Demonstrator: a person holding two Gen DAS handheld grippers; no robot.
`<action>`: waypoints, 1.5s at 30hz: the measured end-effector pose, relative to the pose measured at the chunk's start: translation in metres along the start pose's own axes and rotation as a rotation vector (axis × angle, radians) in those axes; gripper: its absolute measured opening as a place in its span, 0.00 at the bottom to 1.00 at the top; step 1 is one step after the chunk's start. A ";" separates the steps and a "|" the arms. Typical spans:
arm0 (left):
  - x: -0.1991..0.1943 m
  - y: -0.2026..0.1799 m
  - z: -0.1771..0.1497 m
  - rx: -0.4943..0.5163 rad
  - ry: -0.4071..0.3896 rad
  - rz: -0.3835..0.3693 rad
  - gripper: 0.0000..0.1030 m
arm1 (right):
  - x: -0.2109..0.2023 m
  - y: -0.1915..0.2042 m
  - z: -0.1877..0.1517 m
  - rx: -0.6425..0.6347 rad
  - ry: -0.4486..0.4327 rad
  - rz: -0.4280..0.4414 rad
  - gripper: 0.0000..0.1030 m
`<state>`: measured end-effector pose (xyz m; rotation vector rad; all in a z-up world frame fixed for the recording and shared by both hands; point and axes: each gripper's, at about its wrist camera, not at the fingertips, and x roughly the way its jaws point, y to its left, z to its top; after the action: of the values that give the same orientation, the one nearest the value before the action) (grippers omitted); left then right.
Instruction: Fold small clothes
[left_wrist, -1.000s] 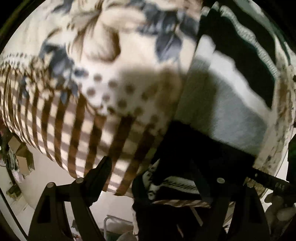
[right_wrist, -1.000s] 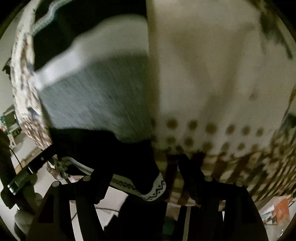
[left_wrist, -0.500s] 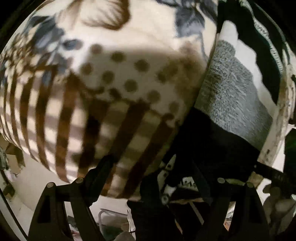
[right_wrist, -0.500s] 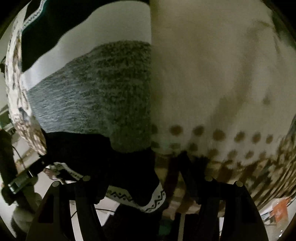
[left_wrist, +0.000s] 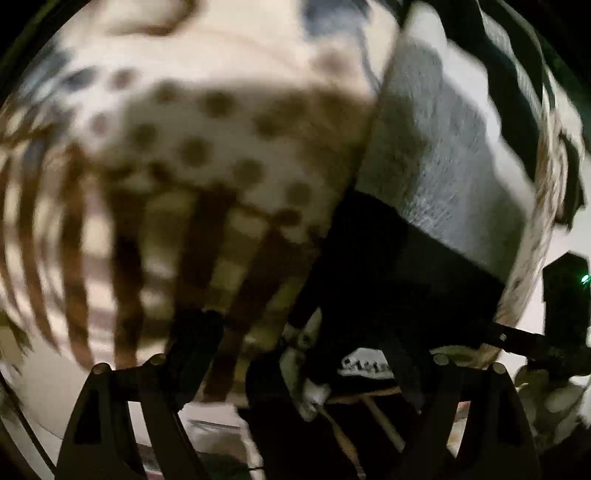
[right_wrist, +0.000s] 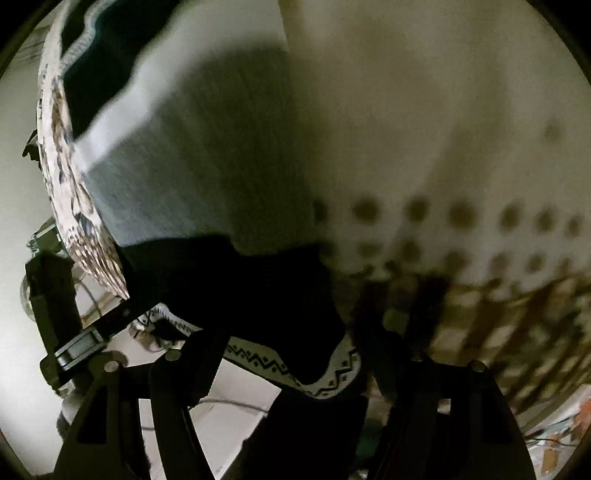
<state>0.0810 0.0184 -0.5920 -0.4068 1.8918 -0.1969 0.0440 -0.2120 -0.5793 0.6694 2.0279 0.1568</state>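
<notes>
A knitted garment (left_wrist: 436, 162) with grey, white and black bands lies on a cream cloth (left_wrist: 207, 155). Its black hem (right_wrist: 258, 295), edged by a white zigzag band (right_wrist: 280, 365), hangs over the near edge of the surface. My left gripper (left_wrist: 295, 332) stands open over the garment's left edge, with the black hem and some cloth between its fingers. In the right wrist view my right gripper (right_wrist: 295, 343) is open too and straddles the hem's right corner. I see neither pair of pads pressing on the fabric.
The cream cloth (right_wrist: 443, 147) has brown dots, brown stripes and blue flowers. It covers the whole surface and drapes over its edge. The other gripper's body shows at the right (left_wrist: 565, 295) and at the left (right_wrist: 55, 314). Light floor with clutter lies below.
Both grippers have sunk closer to the garment and tilted further down, so the cloth and hem look larger. Their jaws stand as wide as before.
</notes>
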 end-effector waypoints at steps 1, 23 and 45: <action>0.002 -0.003 0.002 0.017 0.000 0.013 0.82 | 0.009 -0.003 -0.003 0.001 0.010 0.013 0.69; -0.054 -0.011 -0.026 0.073 -0.073 -0.152 0.15 | -0.022 0.008 -0.043 0.001 -0.139 0.285 0.18; -0.206 -0.098 0.156 -0.011 -0.406 -0.445 0.15 | -0.256 0.109 0.124 -0.153 -0.526 0.354 0.17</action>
<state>0.3081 0.0138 -0.4342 -0.8104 1.3867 -0.3694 0.2894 -0.2722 -0.4099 0.8647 1.3724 0.3053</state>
